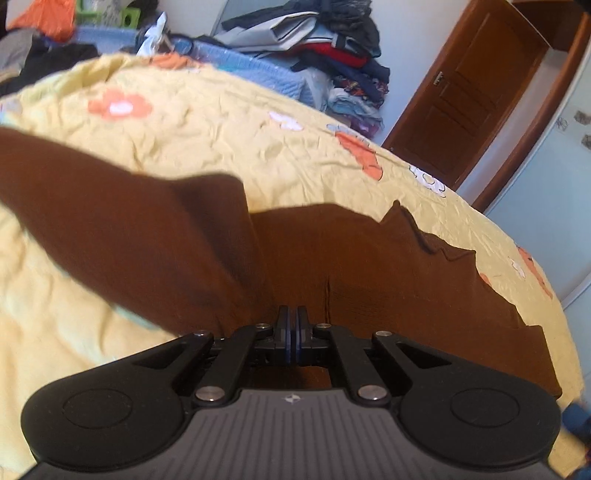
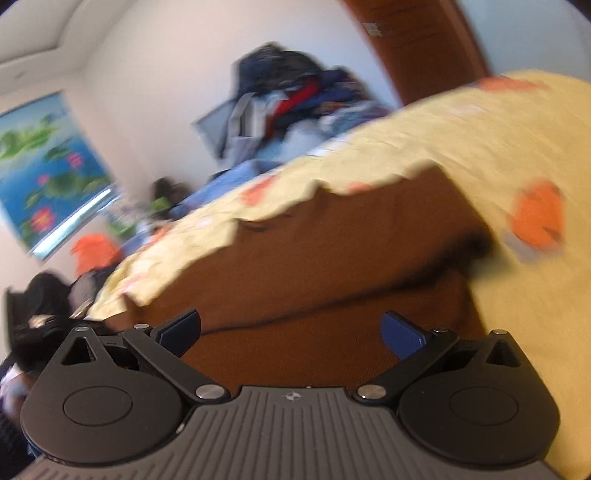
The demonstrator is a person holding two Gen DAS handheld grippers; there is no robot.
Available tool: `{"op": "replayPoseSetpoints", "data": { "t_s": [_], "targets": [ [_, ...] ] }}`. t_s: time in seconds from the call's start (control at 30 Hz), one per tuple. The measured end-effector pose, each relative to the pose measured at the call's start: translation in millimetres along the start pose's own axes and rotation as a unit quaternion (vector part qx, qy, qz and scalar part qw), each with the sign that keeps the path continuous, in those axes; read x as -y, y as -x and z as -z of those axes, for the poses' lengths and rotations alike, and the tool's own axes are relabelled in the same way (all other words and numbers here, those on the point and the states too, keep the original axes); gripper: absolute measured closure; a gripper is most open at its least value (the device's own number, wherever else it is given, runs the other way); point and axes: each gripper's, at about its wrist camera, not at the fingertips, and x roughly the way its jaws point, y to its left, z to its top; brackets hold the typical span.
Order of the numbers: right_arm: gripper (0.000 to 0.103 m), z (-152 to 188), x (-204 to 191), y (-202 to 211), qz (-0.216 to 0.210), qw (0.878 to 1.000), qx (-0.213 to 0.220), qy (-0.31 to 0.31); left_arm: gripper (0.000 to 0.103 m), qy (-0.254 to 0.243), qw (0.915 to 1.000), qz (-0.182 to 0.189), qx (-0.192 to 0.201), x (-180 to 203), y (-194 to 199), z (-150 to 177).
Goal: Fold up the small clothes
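Note:
A brown garment with a scalloped far edge lies on the yellow flowered bedspread. My left gripper is shut, its blue-padded fingers pinching a fold of the brown cloth, which creases at the tips; a raised flap of it stretches to the left. In the right wrist view the same brown garment fills the middle, with a fold line across it. My right gripper is open and empty, fingers spread just above the cloth. This view is motion-blurred.
A tall pile of folded clothes stands at the far side of the bed, beside a brown wooden door. A blue blanket and loose dark and orange clothes lie at the back left. A lotus picture hangs on the wall.

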Motion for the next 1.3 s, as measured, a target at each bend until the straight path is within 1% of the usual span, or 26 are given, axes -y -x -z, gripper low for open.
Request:
{"op": "replayPoseSetpoints", "data": {
  "t_s": [0.07, 0.1, 0.13, 0.2, 0.23, 0.3, 0.33, 0.37, 0.43, 0.47, 0.5, 0.53, 0.6, 0.63, 0.7, 0.73, 0.93, 0.97, 1.0, 1.03, 1.07, 1.1, 1.13, 1.2, 1.23, 1.3],
  "targets": [
    [0.0, -18, -16, -5, 0.009, 0.998, 0.018, 0.06, 0.101, 0.0, 1.0, 0.0, 0.007, -2, 7, -3],
    [0.0, -25, -20, -11, 0.018, 0.996, 0.016, 0.082, 0.101, 0.007, 0.9998, -0.002, 0.016, -4, 11, -5],
    [0.0, -31, -20, -22, 0.032, 0.995, 0.006, 0.096, 0.1, 0.018, 0.9993, -0.008, 0.032, -9, 16, -6],
    [0.0, -32, -14, -49, 0.071, 0.992, -0.039, 0.099, 0.099, 0.047, 0.9966, -0.025, 0.063, -22, 26, -8],
    [0.0, -27, -10, -60, 0.086, 0.99, -0.062, 0.095, 0.098, 0.067, 0.9945, -0.034, 0.073, -31, 30, -9],
    [0.0, -11, -6, -77, 0.094, 0.985, -0.103, 0.099, 0.096, 0.106, 0.9896, -0.051, 0.083, -52, 36, -11],
    [0.0, -1, -10, -78, 0.1, 0.983, -0.091, 0.124, 0.091, 0.128, 0.986, -0.065, 0.085, -65, 38, -13],
    [0.0, 9, -15, -77, 0.106, 0.979, -0.082, 0.155, 0.088, 0.154, 0.9813, -0.081, 0.084, -79, 38, -15],
    [0.0, 14, -25, -80, 0.123, 0.971, -0.093, 0.184, 0.071, 0.214, 0.9674, -0.106, 0.085, -111, 38, -19],
    [0.0, 15, -26, -82, 0.129, 0.969, -0.096, 0.188, 0.068, 0.248, 0.9573, -0.116, 0.093, -129, 39, -21],
    [0.0, 16, -27, -82, 0.132, 0.967, -0.097, 0.193, 0.058, 0.283, 0.9456, -0.124, 0.102, -145, 40, -22],
    [0.0, 16, -29, -82, 0.133, 0.967, -0.097, 0.194, 0.054, 0.312, 0.9346, -0.126, 0.114, -161, 42, -22],
    [0.0, 15, -27, -80, 0.133, 0.968, -0.096, 0.192, 0.05, 0.352, 0.9191, -0.111, 0.139, -183, 44, -26],
    [0.0, 16, -27, -80, 0.133, 0.968, -0.096, 0.191, 0.046, 0.364, 0.914, -0.107, 0.145, -190, 44, -29],
    [0.0, 15, -27, -80, 0.133, 0.968, -0.096, 0.191, 0.038, 0.374, 0.9095, -0.099, 0.152, -199, 42, -36],
    [0.0, 15, -27, -80, 0.134, 0.968, -0.096, 0.191, 0.035, 0.377, 0.9071, -0.101, 0.158, -202, 41, -39],
    [0.0, 13, -23, -82, 0.133, 0.969, -0.093, 0.186, 0.036, 0.397, 0.8916, -0.128, 0.176, -219, 30, -62],
    [0.0, 12, -23, -82, 0.132, 0.969, -0.093, 0.185, 0.038, 0.396, 0.8912, -0.133, 0.177, -220, 30, -64],
    [0.0, 12, -23, -82, 0.132, 0.97, -0.093, 0.184, 0.062, 0.385, 0.8948, -0.141, 0.178, -220, 29, -68],
    [0.0, 12, -23, -82, 0.131, 0.97, -0.093, 0.183, 0.1, 0.36, 0.9053, -0.154, 0.166, -215, 24, -73],
    [0.0, 12, -23, -82, 0.131, 0.97, -0.092, 0.182, 0.099, 0.331, 0.9161, -0.168, 0.152, -208, 21, -78],
    [0.0, 12, -22, -81, 0.129, 0.971, -0.092, 0.18, 0.099, 0.305, 0.9222, -0.179, 0.156, -196, 21, -81],
    [0.0, 12, -22, -80, 0.128, 0.971, -0.091, 0.178, 0.099, 0.276, 0.931, -0.173, 0.164, -180, 25, -82],
    [0.0, 11, -21, -79, 0.125, 0.973, -0.089, 0.173, 0.1, 0.216, 0.9508, -0.134, 0.177, -138, 30, -84],
    [0.0, 11, -20, -79, 0.124, 0.973, -0.088, 0.171, 0.1, 0.176, 0.9619, -0.111, 0.177, -112, 31, -84],
    [0.0, 10, -19, -78, 0.121, 0.975, -0.087, 0.167, 0.1, 0.075, 0.9809, -0.055, 0.171, -48, 31, -78]
  ]
}}
